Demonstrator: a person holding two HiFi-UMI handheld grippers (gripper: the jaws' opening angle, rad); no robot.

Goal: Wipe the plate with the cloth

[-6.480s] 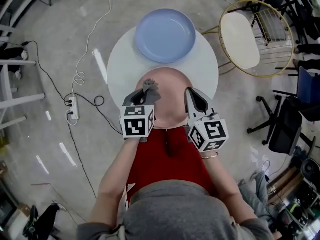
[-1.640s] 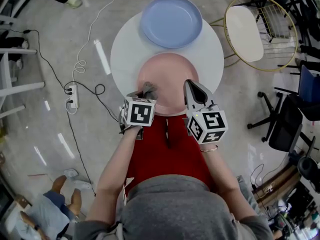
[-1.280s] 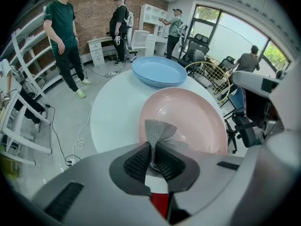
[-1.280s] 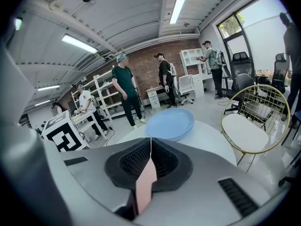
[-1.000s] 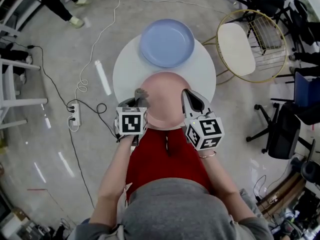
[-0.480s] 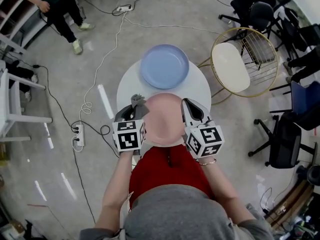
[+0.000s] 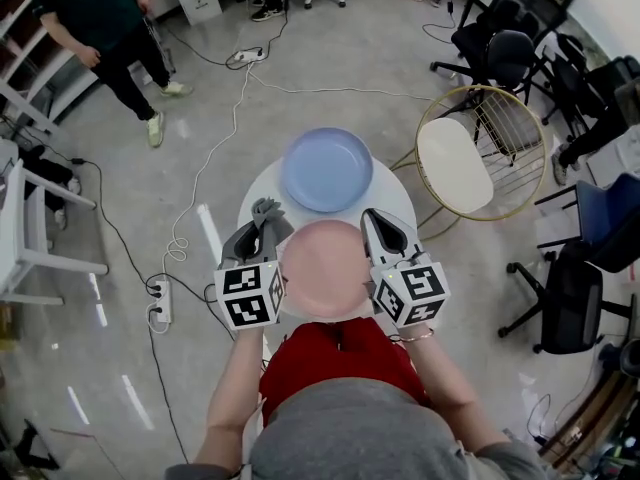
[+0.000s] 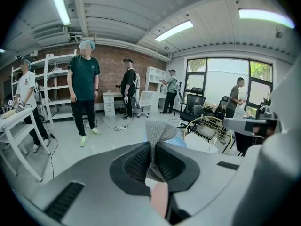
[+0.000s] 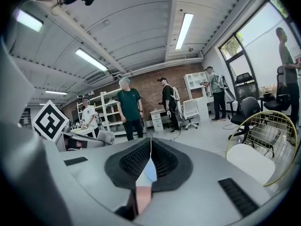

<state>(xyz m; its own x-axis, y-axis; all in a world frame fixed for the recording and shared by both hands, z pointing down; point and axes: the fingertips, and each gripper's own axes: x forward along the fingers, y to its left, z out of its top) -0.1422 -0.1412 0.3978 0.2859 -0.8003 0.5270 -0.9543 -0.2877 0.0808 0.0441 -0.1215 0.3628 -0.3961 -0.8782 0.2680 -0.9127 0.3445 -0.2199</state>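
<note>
A pink plate (image 7: 325, 268) lies on the near side of the round white table (image 7: 400, 203), and a blue plate (image 7: 327, 169) sits behind it. My left gripper (image 7: 262, 224) is shut on a grey cloth (image 7: 264, 211), held off the pink plate's left rim. The cloth (image 8: 159, 138) sticks up from the closed jaws of the left gripper (image 8: 153, 149), which points level into the room. My right gripper (image 7: 381, 224) hangs by the pink plate's right rim. In its own view the right gripper (image 9: 150, 142) has its tips together, with nothing seen between them.
A gold wire chair with a white seat (image 7: 455, 166) stands right of the table. Cables and a power strip (image 7: 160, 303) lie on the floor at left. A person in green (image 7: 95, 18) stands far left. Office chairs (image 7: 565, 288) crowd the right side.
The left gripper has carried the cloth off the pink plate, leftward and up. The right gripper stays by the plate's right rim. The head view now takes in more of the room.
</note>
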